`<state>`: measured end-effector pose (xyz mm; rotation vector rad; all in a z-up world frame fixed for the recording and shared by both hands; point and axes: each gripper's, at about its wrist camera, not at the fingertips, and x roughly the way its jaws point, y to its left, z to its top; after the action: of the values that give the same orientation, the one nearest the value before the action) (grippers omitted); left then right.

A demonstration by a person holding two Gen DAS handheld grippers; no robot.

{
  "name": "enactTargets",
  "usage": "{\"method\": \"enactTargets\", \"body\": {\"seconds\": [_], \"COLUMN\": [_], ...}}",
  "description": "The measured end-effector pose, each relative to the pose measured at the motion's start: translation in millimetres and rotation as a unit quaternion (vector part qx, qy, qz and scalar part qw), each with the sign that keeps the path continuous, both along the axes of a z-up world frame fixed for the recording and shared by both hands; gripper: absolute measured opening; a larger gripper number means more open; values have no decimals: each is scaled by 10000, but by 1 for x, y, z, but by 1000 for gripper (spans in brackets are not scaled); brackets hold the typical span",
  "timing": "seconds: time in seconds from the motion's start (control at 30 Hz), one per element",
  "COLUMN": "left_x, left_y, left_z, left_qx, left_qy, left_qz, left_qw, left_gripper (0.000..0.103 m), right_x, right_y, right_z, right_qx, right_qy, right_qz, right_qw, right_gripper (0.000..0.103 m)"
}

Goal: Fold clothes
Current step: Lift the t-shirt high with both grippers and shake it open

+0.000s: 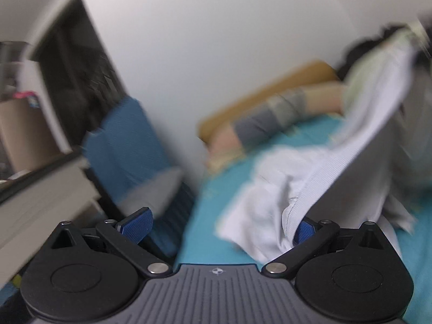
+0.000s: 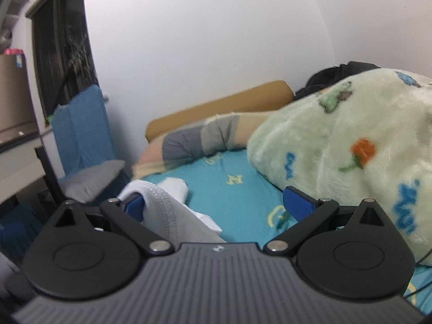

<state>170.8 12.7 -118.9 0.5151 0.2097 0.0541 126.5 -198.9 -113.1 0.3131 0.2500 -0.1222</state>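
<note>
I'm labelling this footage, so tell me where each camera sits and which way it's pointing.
Left wrist: sits on the left gripper, looks forward across the teal bed sheet to the white wall; shows its open blue pads, white garment draped over the right one.
Right wrist: sits on the right gripper, facing the same wall, green blanket to its right; open pads, grey-white cloth against the left one.
Shared: sheet, tan pillow, blue towel, dark window.
</note>
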Motion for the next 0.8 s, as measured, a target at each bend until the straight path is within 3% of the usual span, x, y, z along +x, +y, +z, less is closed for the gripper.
{"method": "enactTargets", "body": {"seconds": [0.13,0.2,0.3,0.4,0.47,0.57,0.67,0.73,0.8], "left_x": [-5,-10,-21,-27,-26,-17,-8,-2,5], "left_y": [12,13,13,10,9,15,22,27,32], "left_z": [30,42,55,60,60,44,26,14,2], "left_qx": [-393,-413,-309,-221,-278,-475,-681,-816,-949], "left_qy": [-559,-790,-1051,-1100,-986,-399,244,673,1100], "left_qz": [344,404,412,374,450,681,921,1078,1233], "left_qw": [9971,9952,9931,9930,9937,9957,9931,9885,9817], "left_gripper": [103,103,103,103,103,103,103,103,103], "right_x": [21,35,43,36,19,0,9,25,21], "right_y": [2,5,2,-7,-7,-6,-2,-4,-4], "right_z": [-23,-41,-63,-57,-32,-4,-12,-32,-32], "right_qx": [39,113,434,535,152,-387,-512,-411,-503], "right_qy": [992,1800,2449,2265,1441,409,665,1332,1255], "right_qz": [75,221,240,-107,-583,-1053,-880,-632,-627], "right_qw": [9950,9834,9683,9725,9877,9928,9926,9882,9888], "right_gripper": [103,103,103,103,103,103,103,103,103]}}
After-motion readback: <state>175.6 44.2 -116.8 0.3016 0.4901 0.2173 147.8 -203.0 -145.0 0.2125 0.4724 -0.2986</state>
